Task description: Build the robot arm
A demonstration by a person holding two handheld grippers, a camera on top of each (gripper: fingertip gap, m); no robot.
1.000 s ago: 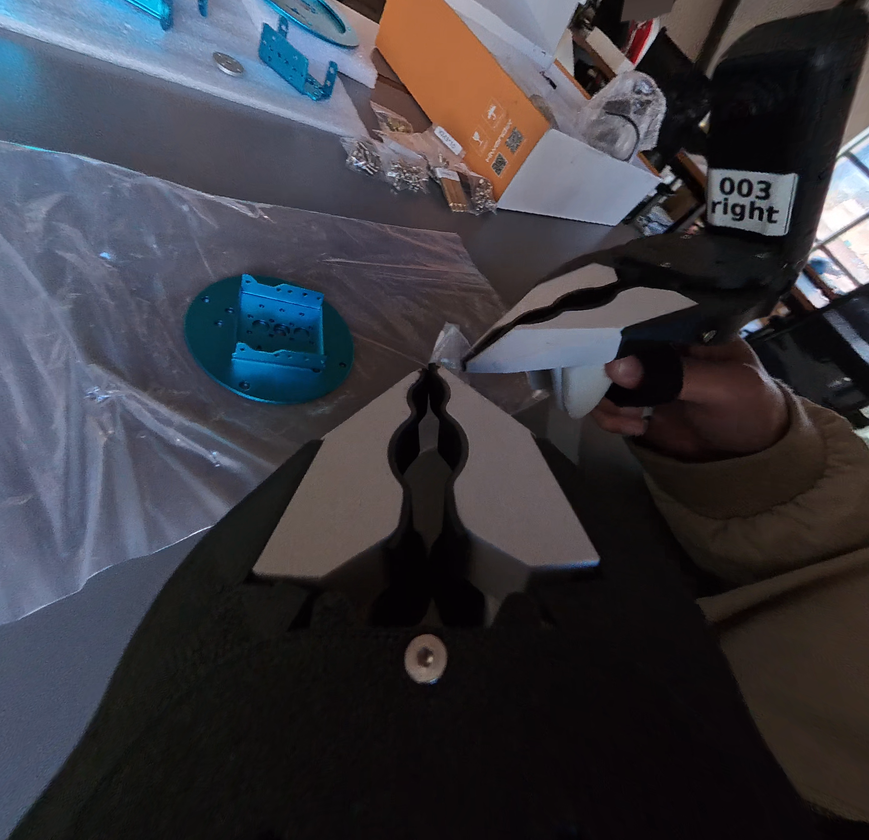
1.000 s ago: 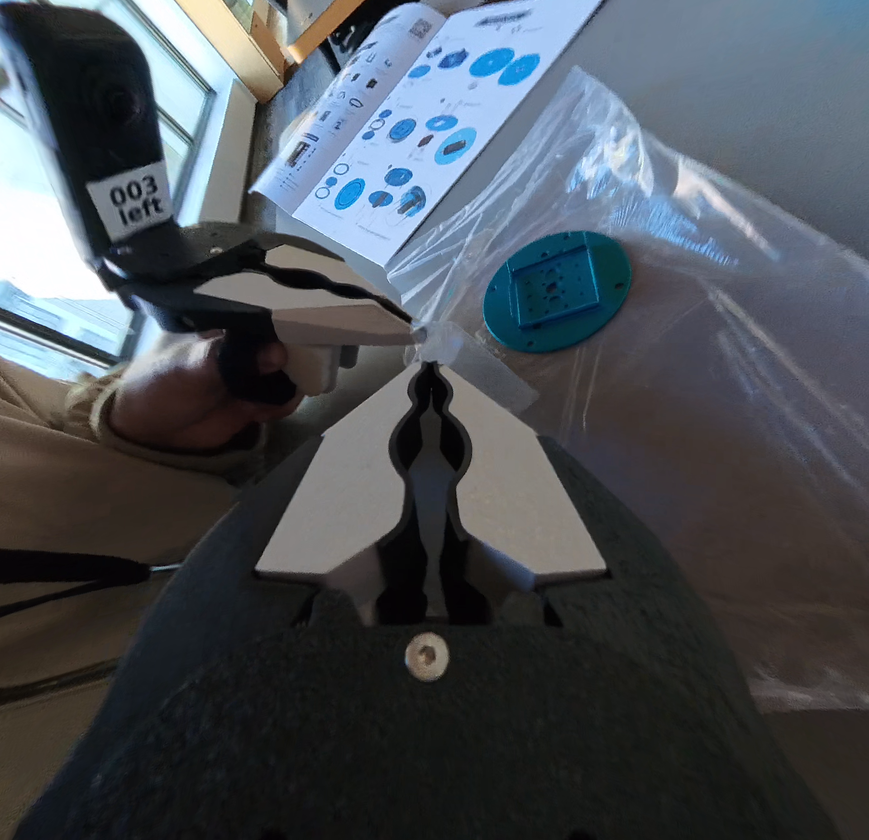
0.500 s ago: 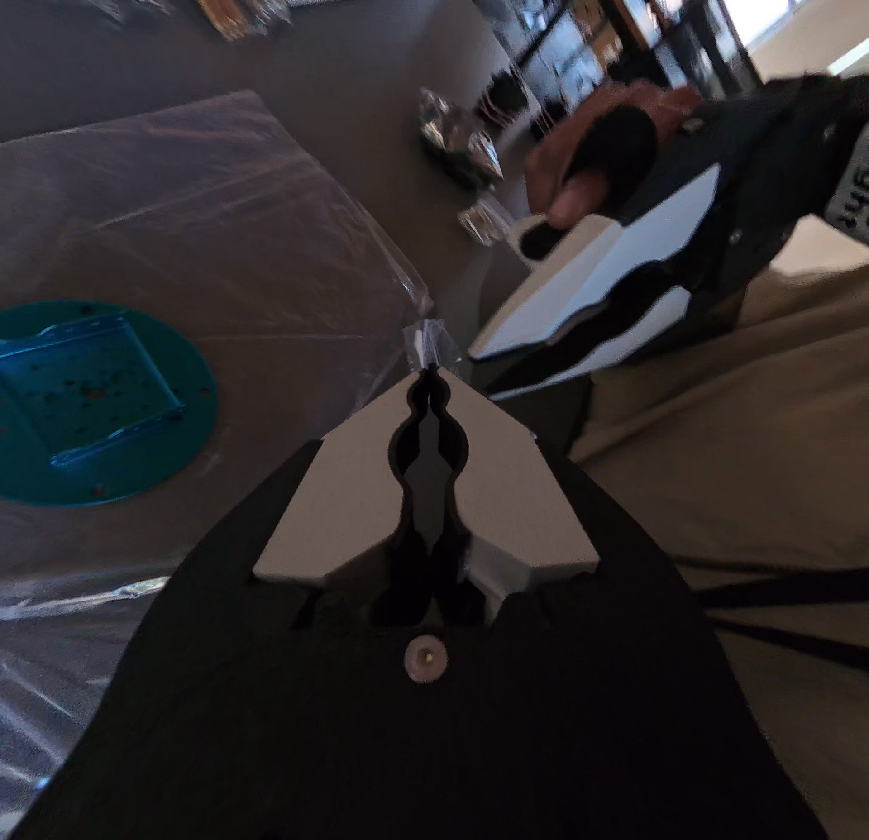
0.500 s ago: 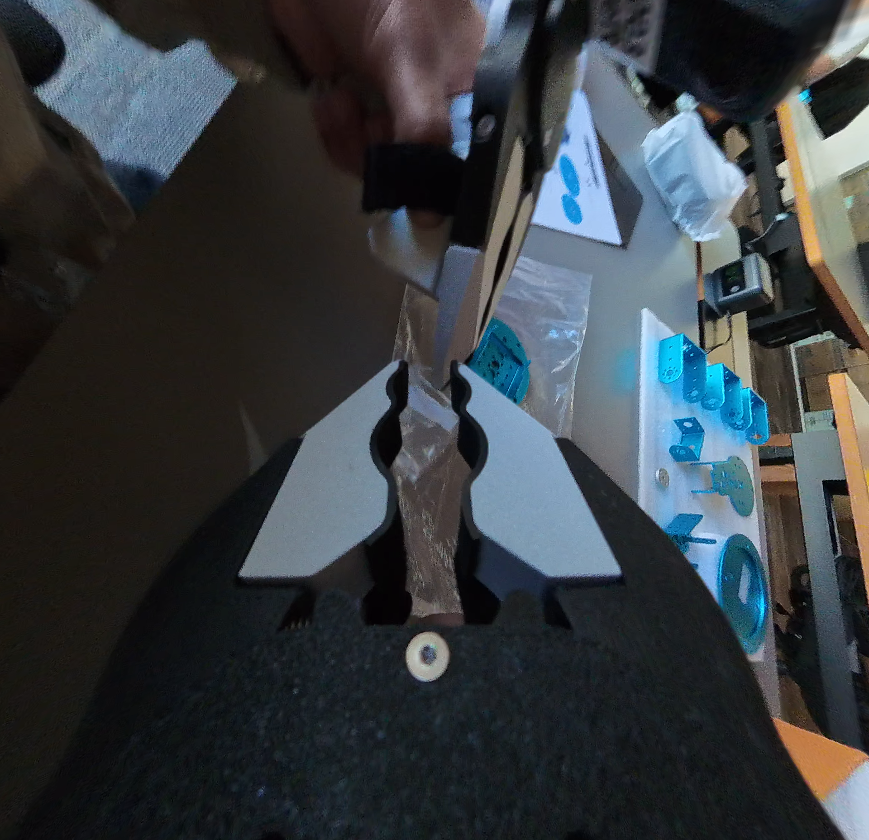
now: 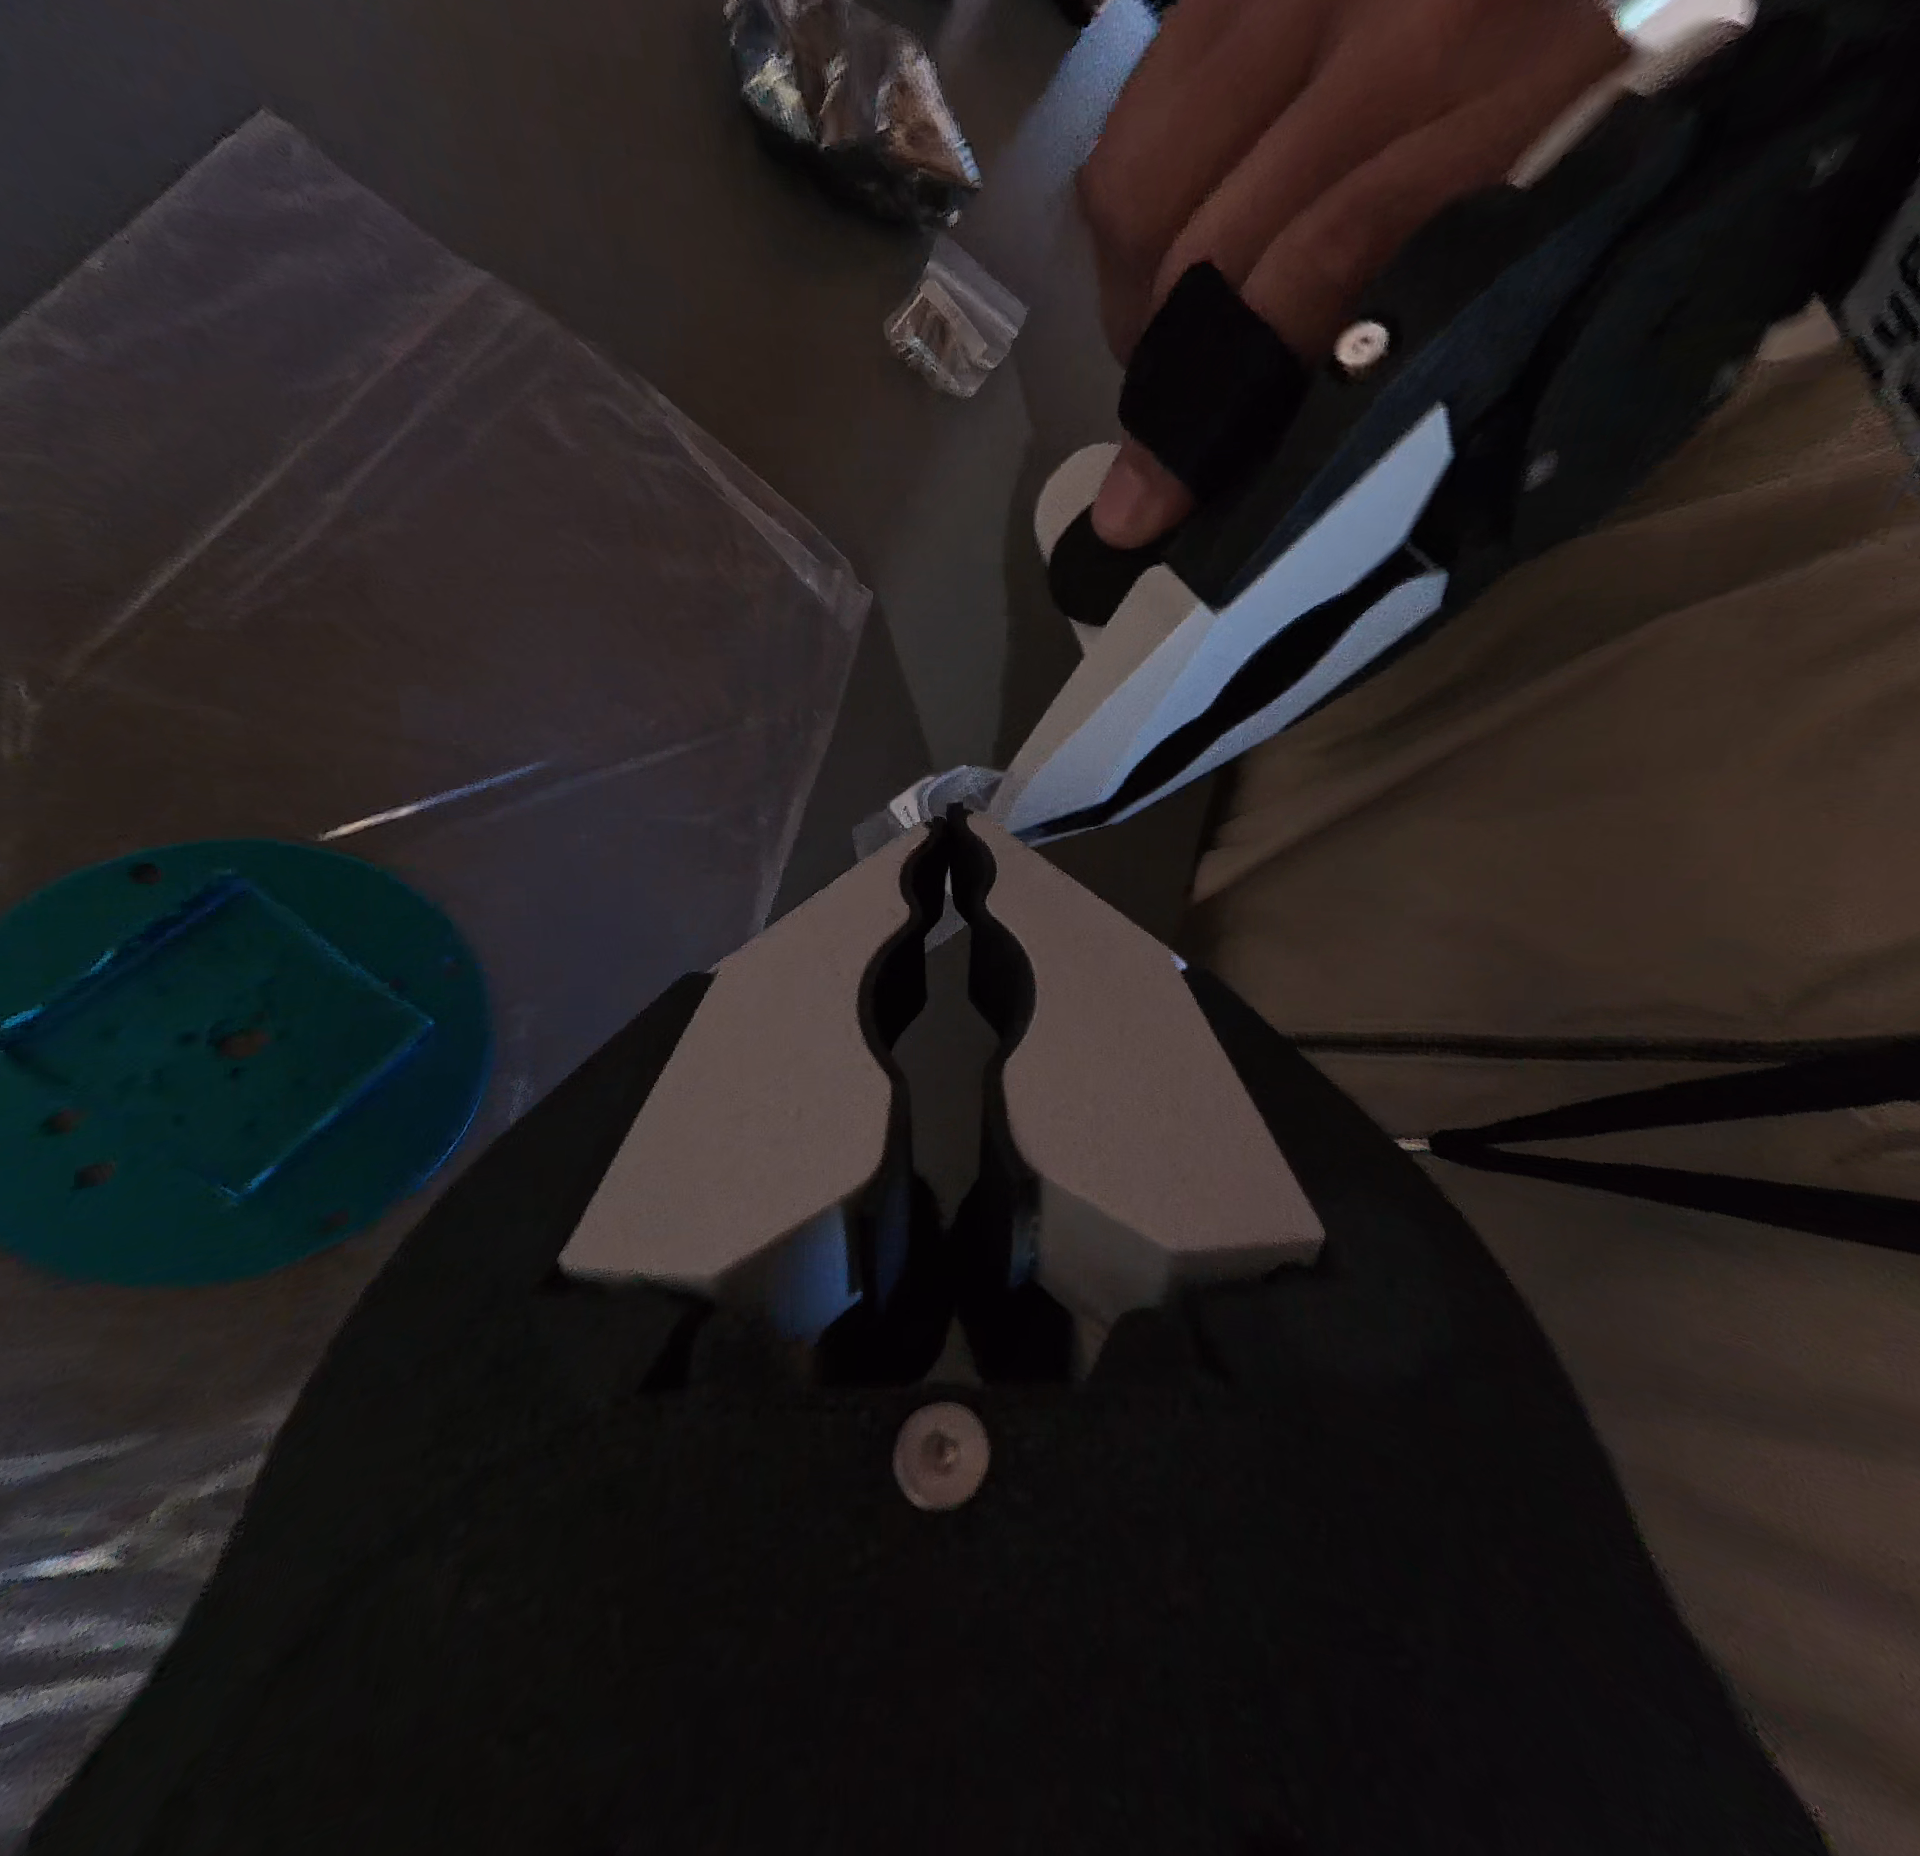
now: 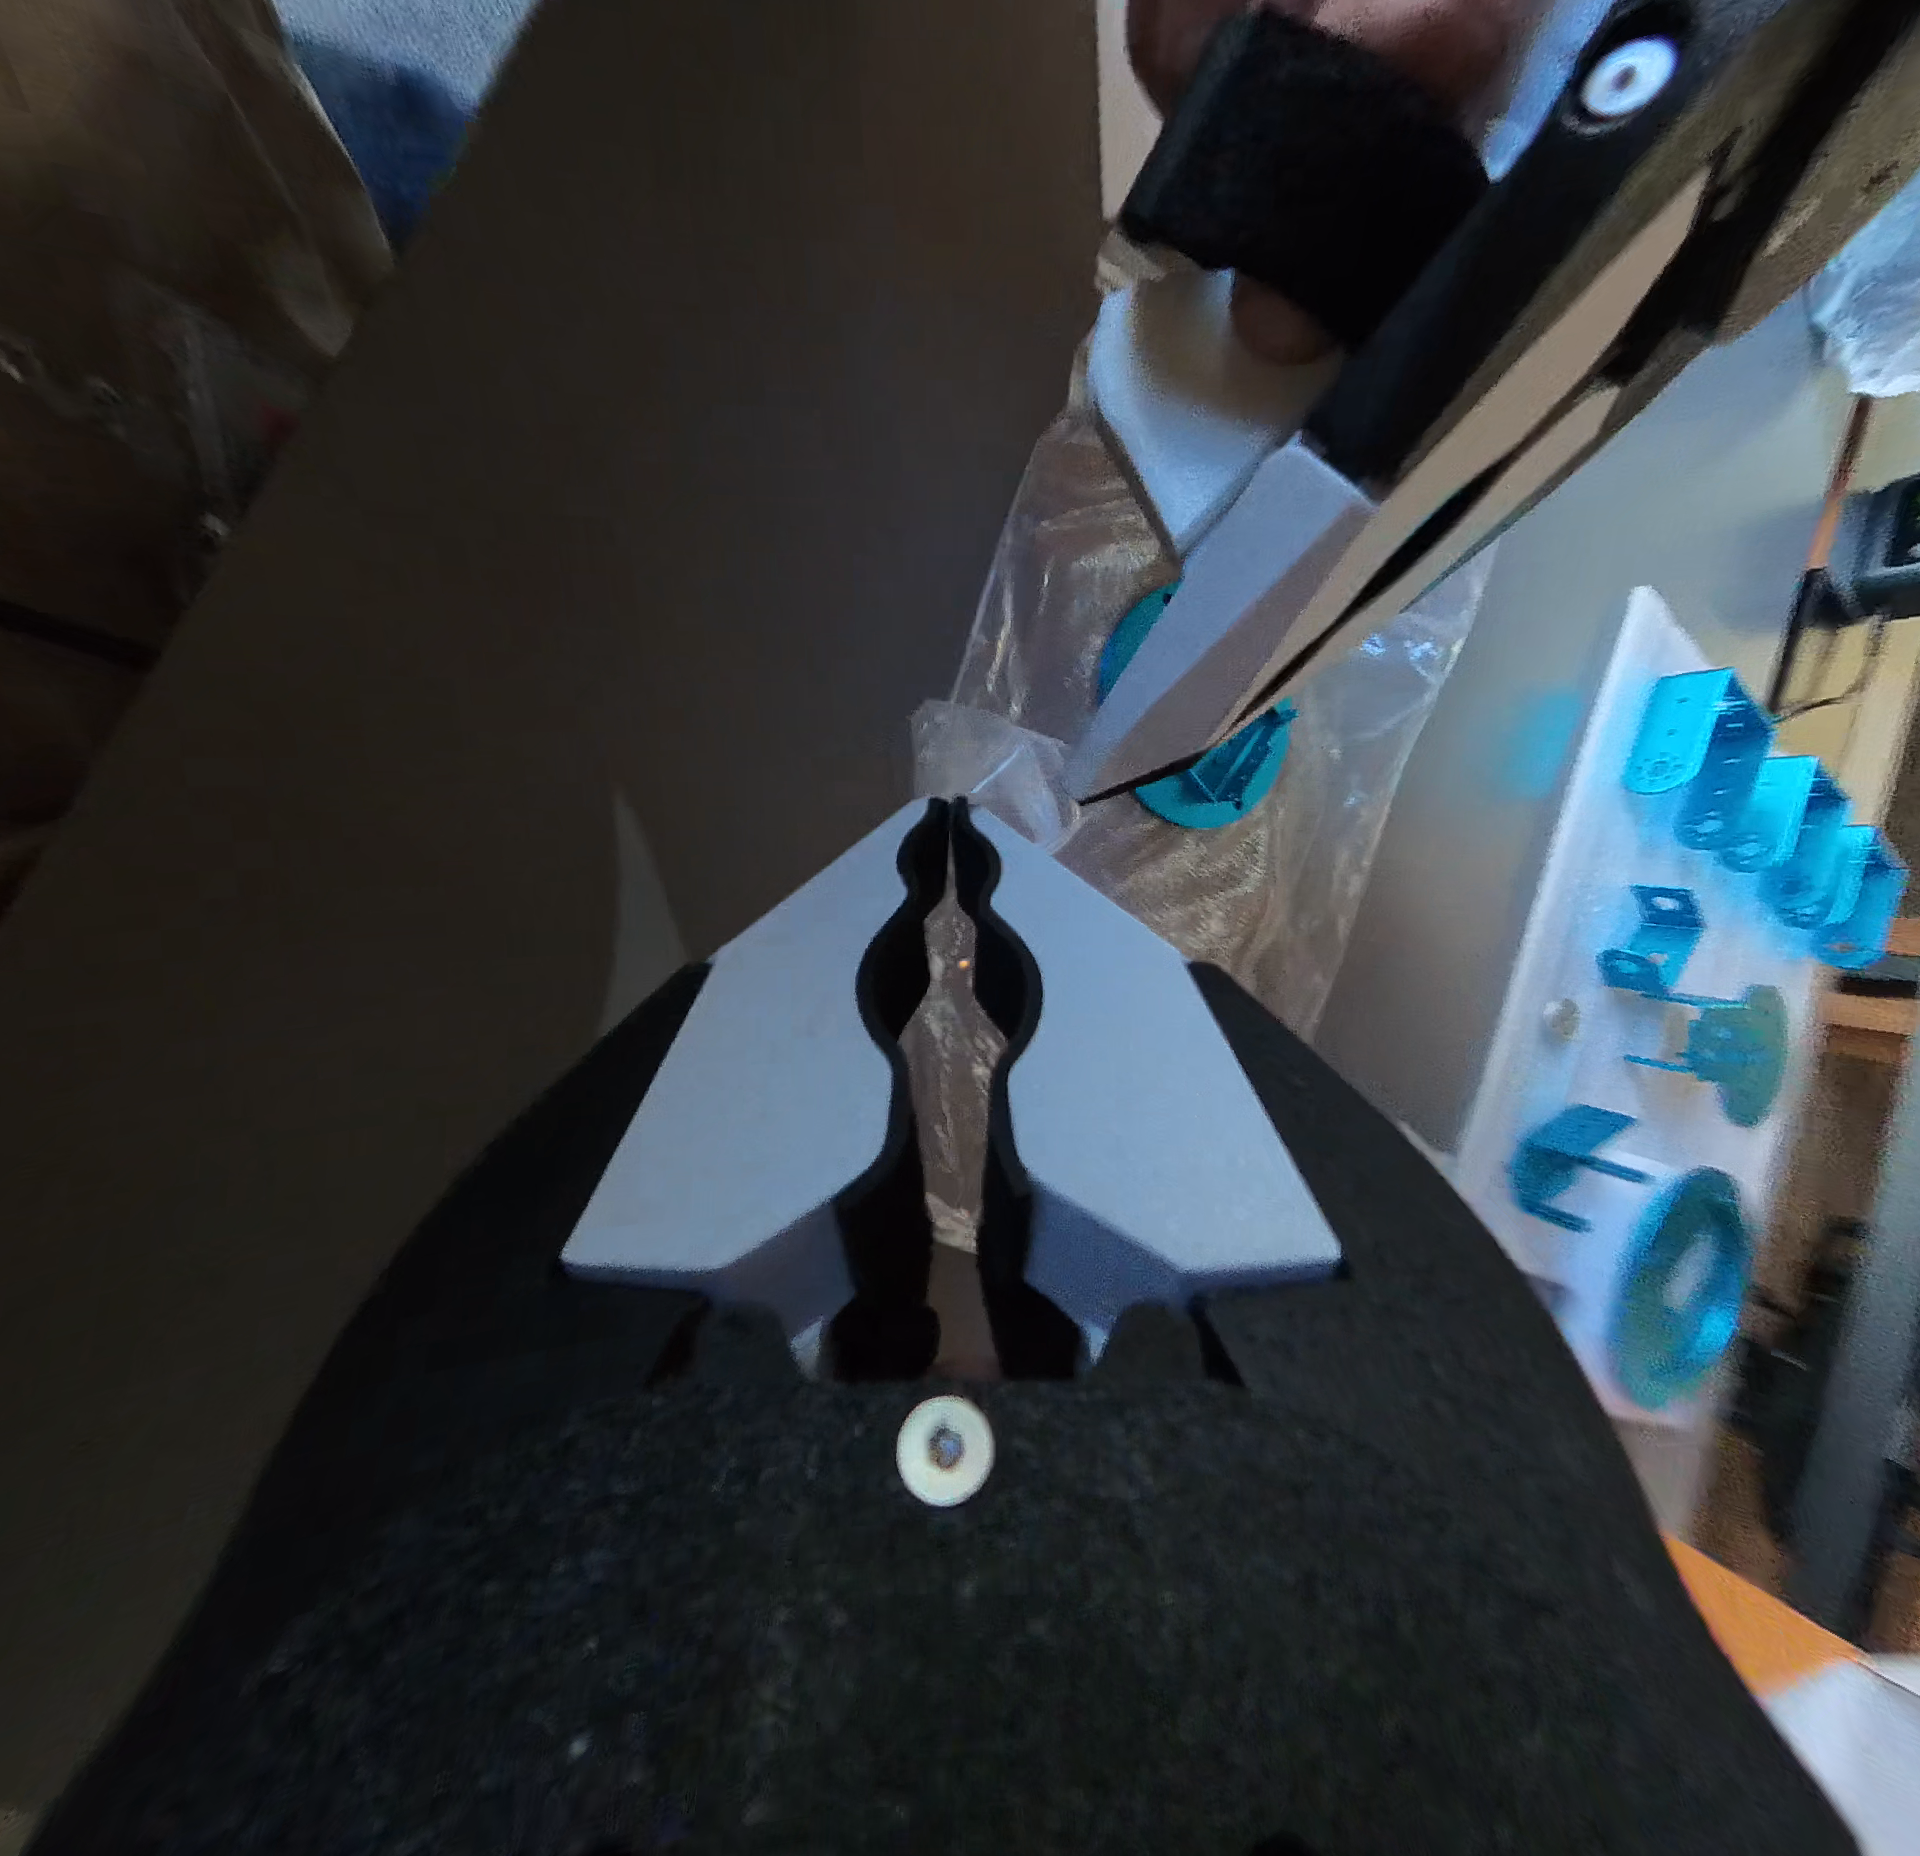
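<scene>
Left gripper [image 5: 951, 819] and right gripper [image 6: 951, 804] both clenched on corner of clear plastic bag [image 5: 364, 518], tips nearly touching, above table [image 5: 520, 40].

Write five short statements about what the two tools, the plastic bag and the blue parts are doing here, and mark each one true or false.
1. The left tool is shut on a corner of the clear plastic bag. True.
2. The right tool is wide open and holds nothing. False: its fingers are closed on the same bag corner, tip to tip with the left tool.
3. A teal round plate with a square bracket on it lies inside the bag. True.
4. The bag holds an orange box. False: only the teal plate shows in it.
5. More blue metal parts lie on a white sheet farther off. True.
</scene>
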